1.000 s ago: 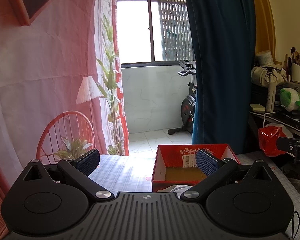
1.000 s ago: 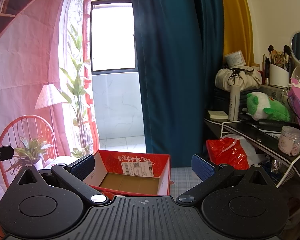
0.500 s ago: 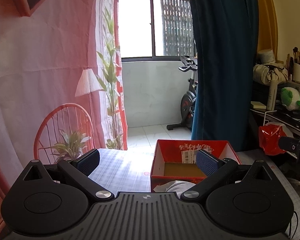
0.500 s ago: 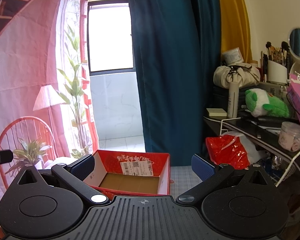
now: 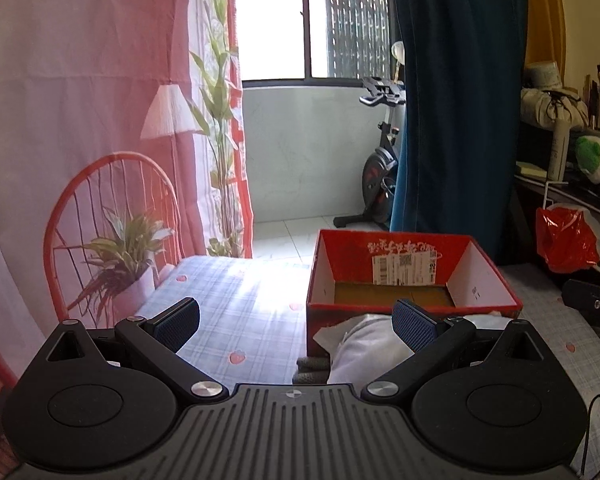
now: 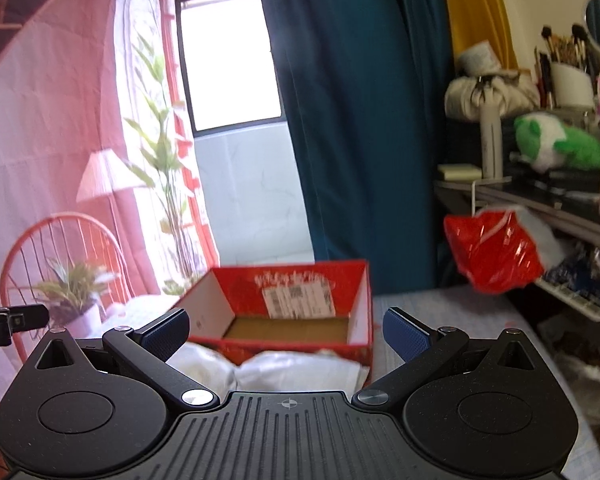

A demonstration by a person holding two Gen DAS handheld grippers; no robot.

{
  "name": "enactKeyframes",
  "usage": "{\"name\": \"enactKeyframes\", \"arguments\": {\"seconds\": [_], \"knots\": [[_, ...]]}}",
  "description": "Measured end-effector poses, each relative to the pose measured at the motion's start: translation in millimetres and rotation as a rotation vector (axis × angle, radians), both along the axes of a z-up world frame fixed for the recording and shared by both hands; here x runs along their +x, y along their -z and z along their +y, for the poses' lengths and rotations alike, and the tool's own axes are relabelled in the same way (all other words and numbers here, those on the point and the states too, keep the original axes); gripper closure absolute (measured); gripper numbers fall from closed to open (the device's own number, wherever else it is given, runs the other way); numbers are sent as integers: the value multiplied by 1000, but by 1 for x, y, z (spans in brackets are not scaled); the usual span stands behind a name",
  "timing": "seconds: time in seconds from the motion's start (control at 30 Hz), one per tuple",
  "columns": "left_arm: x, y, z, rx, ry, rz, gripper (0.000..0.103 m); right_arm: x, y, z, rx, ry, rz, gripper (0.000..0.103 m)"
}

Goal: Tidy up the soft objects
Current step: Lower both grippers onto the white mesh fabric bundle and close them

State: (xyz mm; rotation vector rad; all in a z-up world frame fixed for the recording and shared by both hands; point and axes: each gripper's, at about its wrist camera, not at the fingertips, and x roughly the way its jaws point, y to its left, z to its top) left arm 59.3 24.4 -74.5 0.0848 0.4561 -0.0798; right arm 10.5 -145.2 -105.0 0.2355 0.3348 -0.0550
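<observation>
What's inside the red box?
The red box looks empty: only its brown cardboard floor and a white shipping label on the far inner wall show. The near wall hides the front strip of the floor.

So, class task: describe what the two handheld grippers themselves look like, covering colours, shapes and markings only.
Both the left gripper and the right gripper look alike: a matte black ribbed body with a small crosshair mark at its centre, two round black discs at the sides, silver pivot screws, and angled black arms ending in dark blue textured pads. A thin black cable loops beside the left one. No sleeves or hands show.
</observation>
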Motion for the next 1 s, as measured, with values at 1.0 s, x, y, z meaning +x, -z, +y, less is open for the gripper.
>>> {"name": "enactKeyframes", "arguments": {"seconds": [1.0], "knots": [[109, 139, -30, -122, 291, 275, 11, 92, 119, 0, -70, -147, 275, 38]]}}
